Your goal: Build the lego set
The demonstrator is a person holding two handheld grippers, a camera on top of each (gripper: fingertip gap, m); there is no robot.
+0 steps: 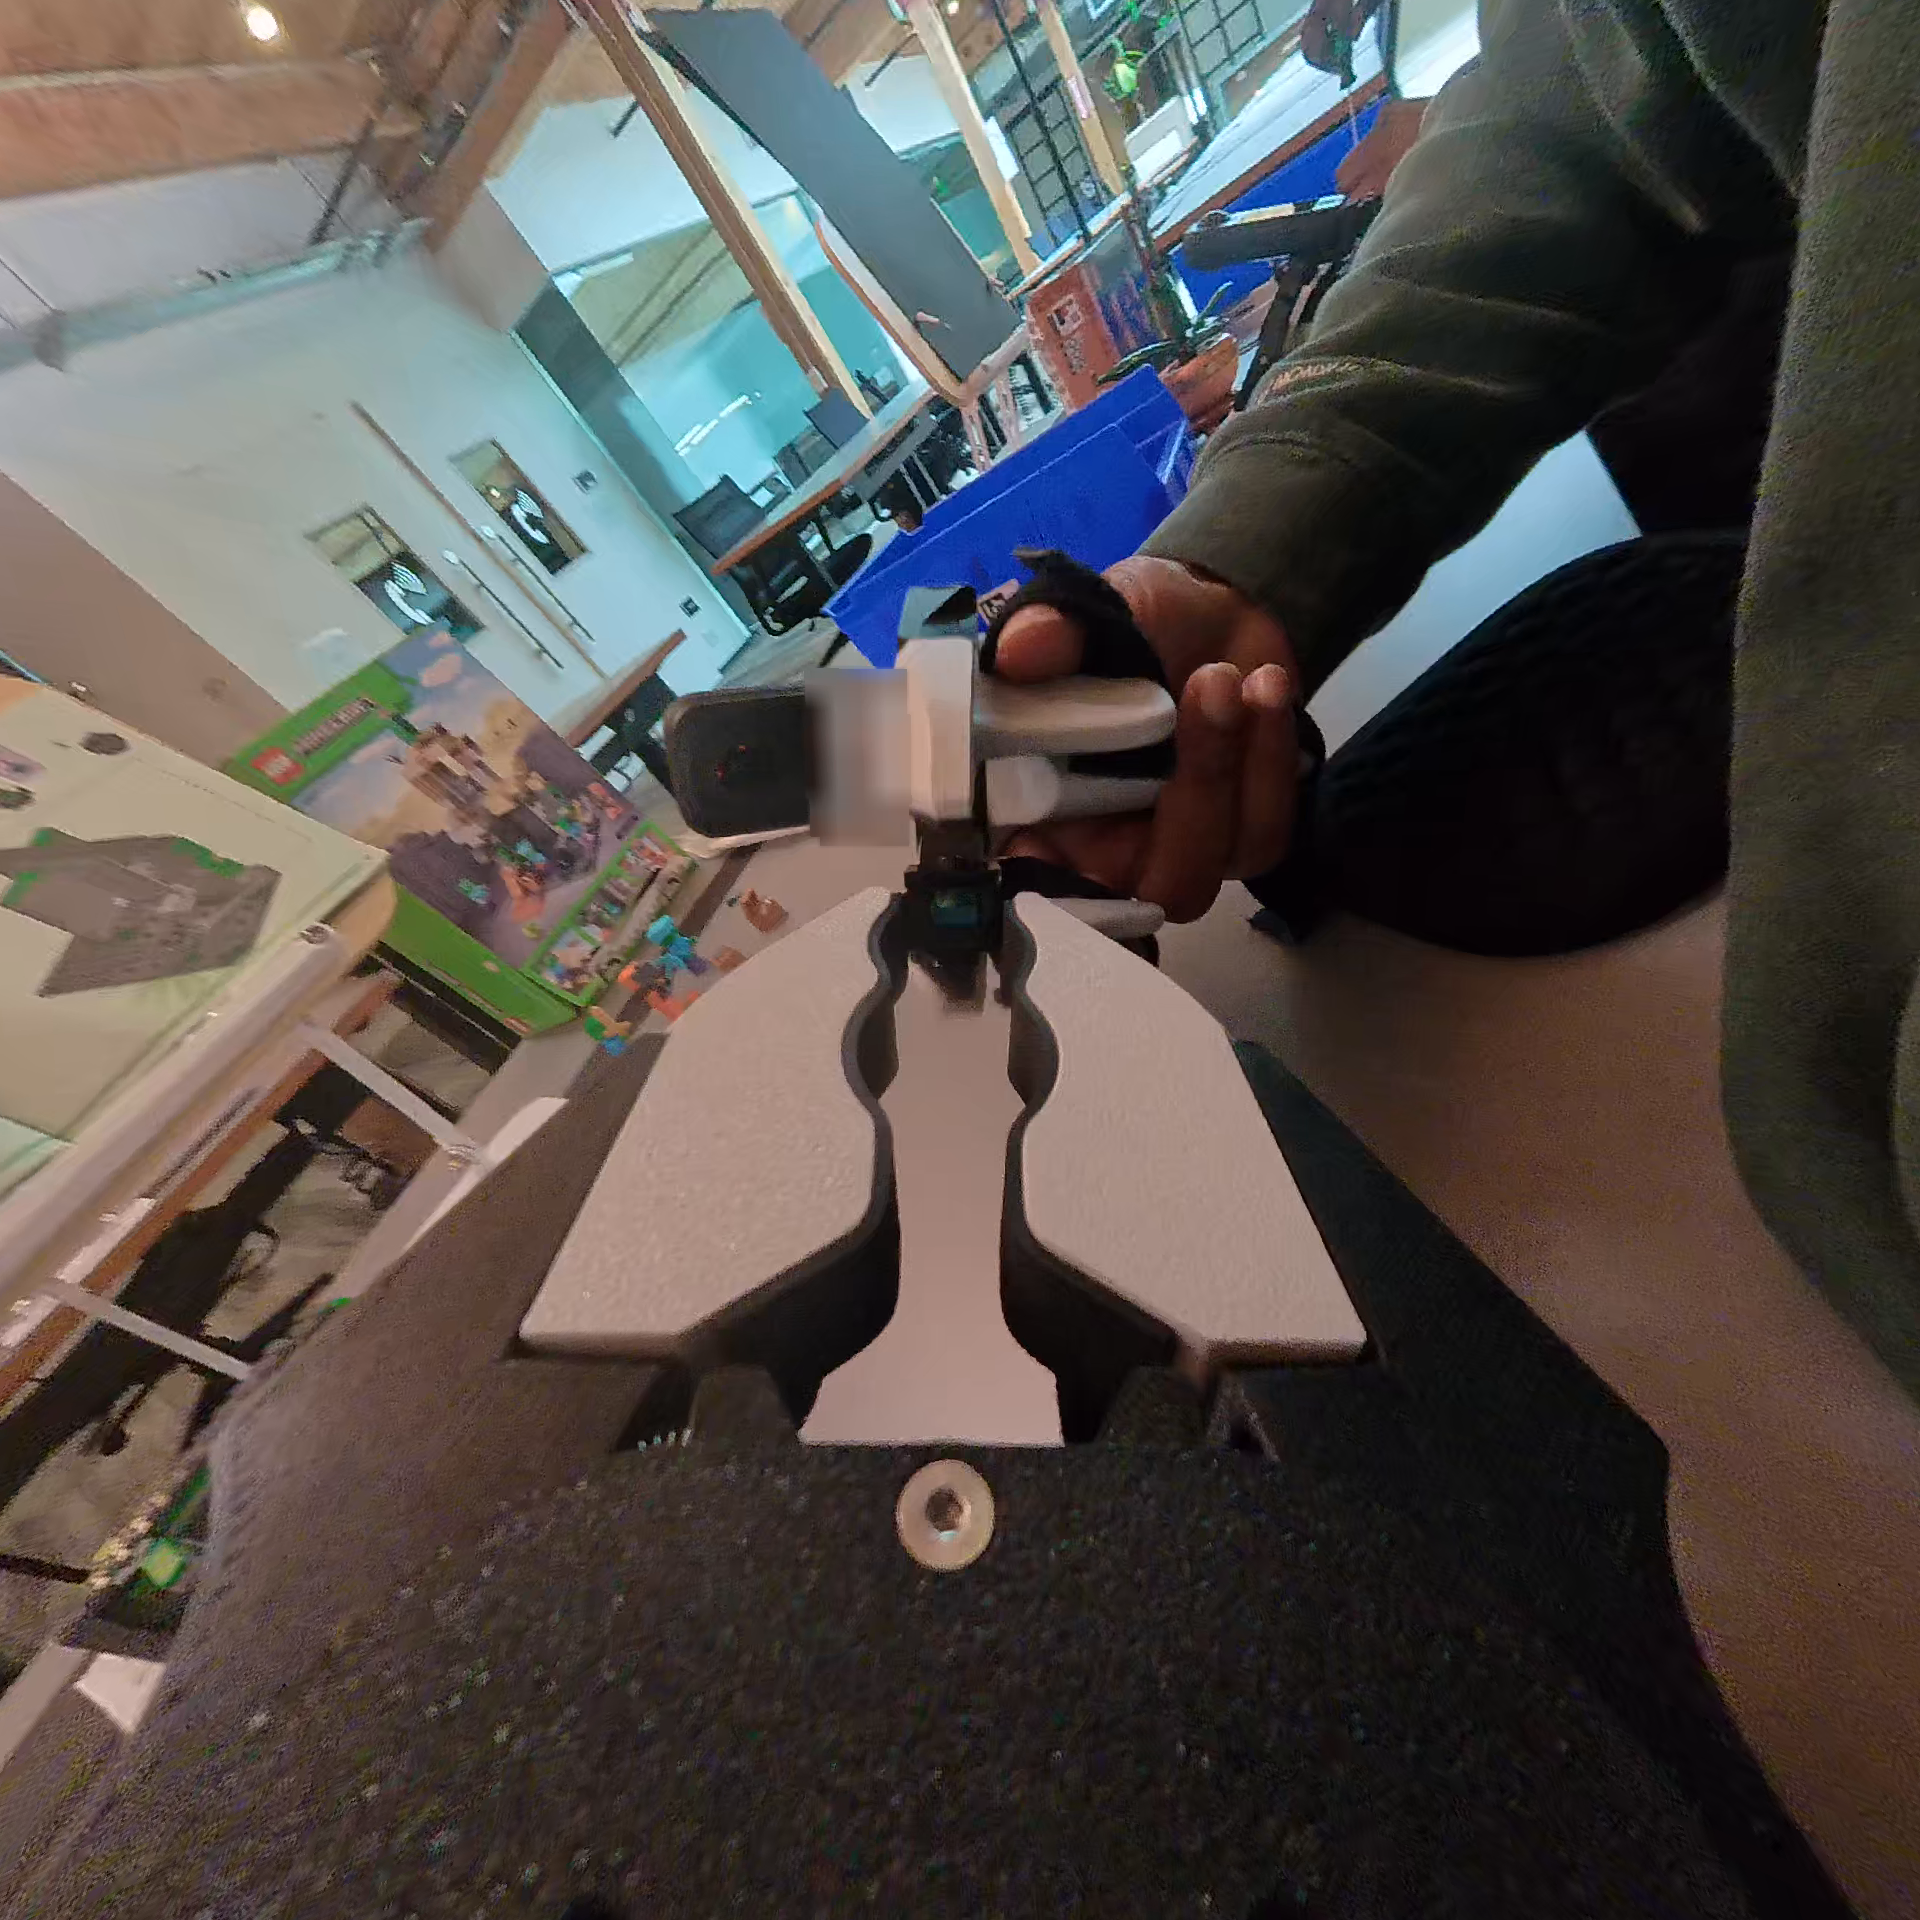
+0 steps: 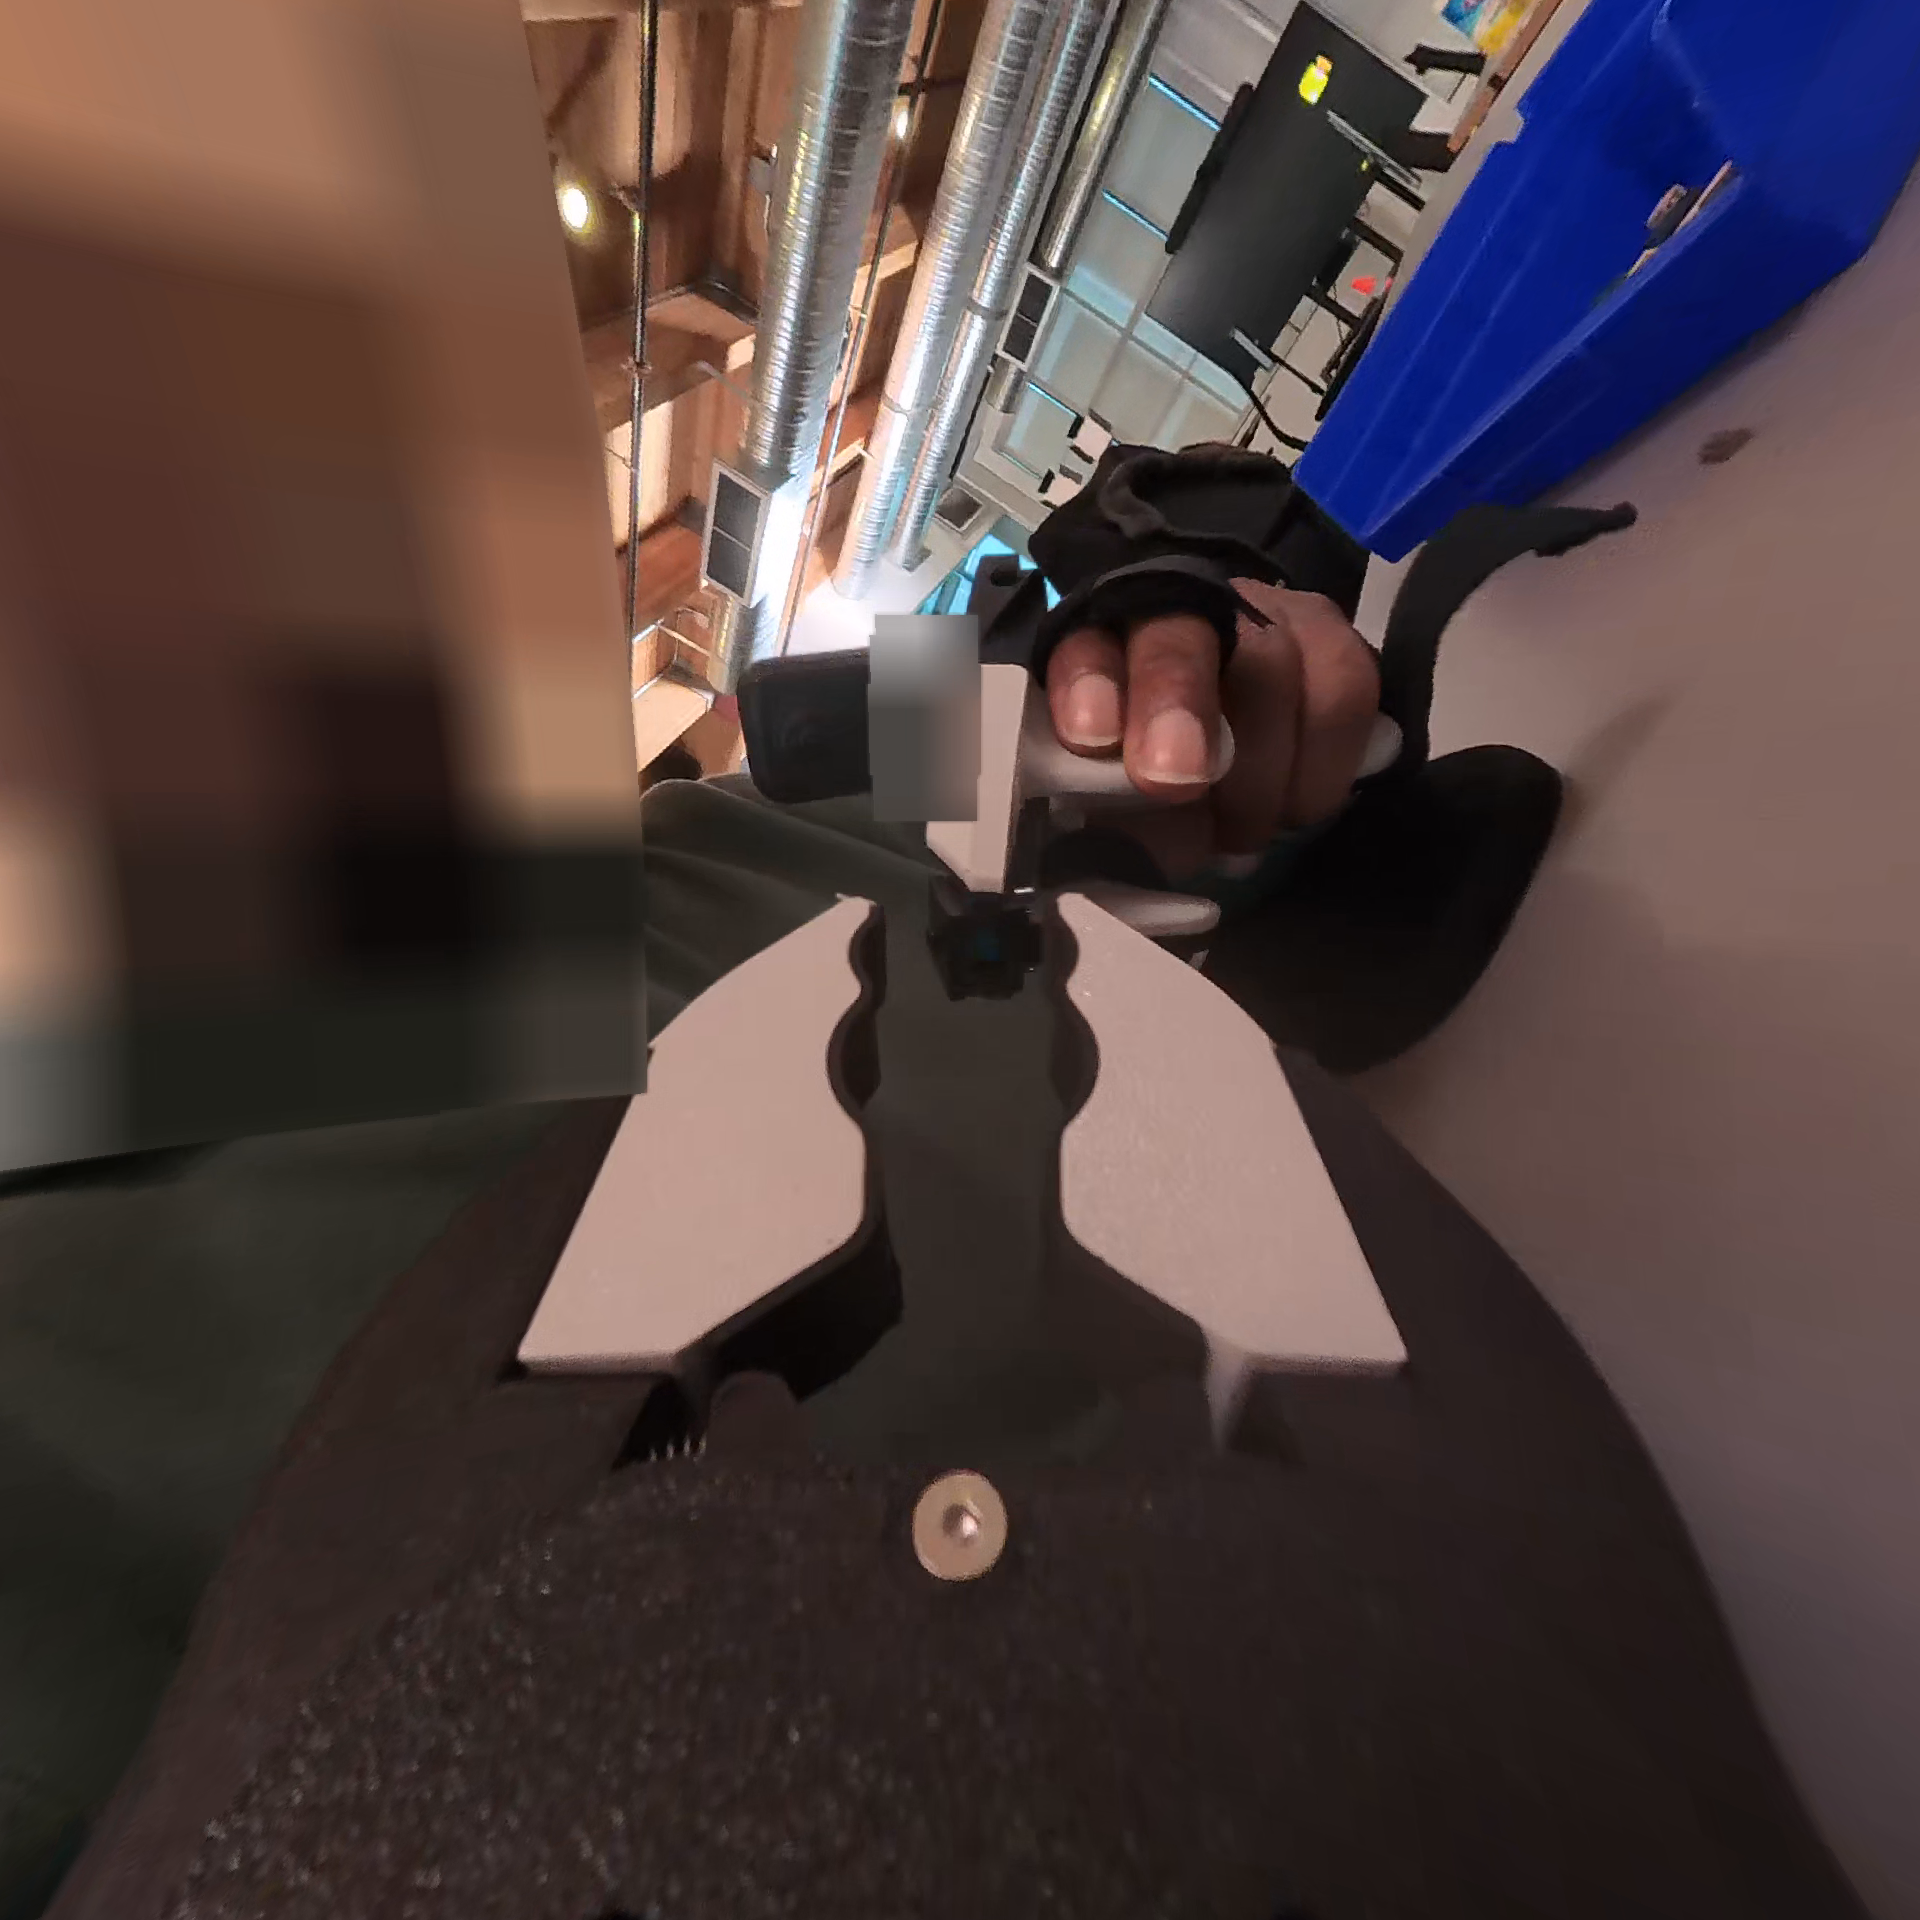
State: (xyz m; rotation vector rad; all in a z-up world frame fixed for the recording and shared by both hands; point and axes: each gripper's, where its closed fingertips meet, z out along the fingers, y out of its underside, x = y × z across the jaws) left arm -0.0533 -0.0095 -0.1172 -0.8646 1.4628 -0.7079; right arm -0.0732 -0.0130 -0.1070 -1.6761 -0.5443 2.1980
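Observation:
A small black lego piece with a teal face (image 1: 954, 916) sits between the tips of my left gripper (image 1: 954, 925), whose white fingers (image 1: 748, 1122) are closed in on it. The right gripper (image 1: 940, 727), held in a person's hand, faces it from just behind and touches the piece from above. In the right wrist view the same piece (image 2: 979, 948) sits between the tips of my right gripper (image 2: 968, 920). Its jaws stand wider than the piece, with a gap on each side. The left gripper (image 2: 987, 748) and its hand are just beyond.
A green lego box (image 1: 457, 831) stands at the left on the grey table (image 1: 1455, 1091), beside an open instruction booklet (image 1: 135, 904). Several loose minifigures and bricks (image 1: 665, 966) lie in front of the box. A blue bin (image 1: 1018, 520) (image 2: 1610, 260) stands behind. A person's green sleeve (image 1: 1507, 312) fills the right.

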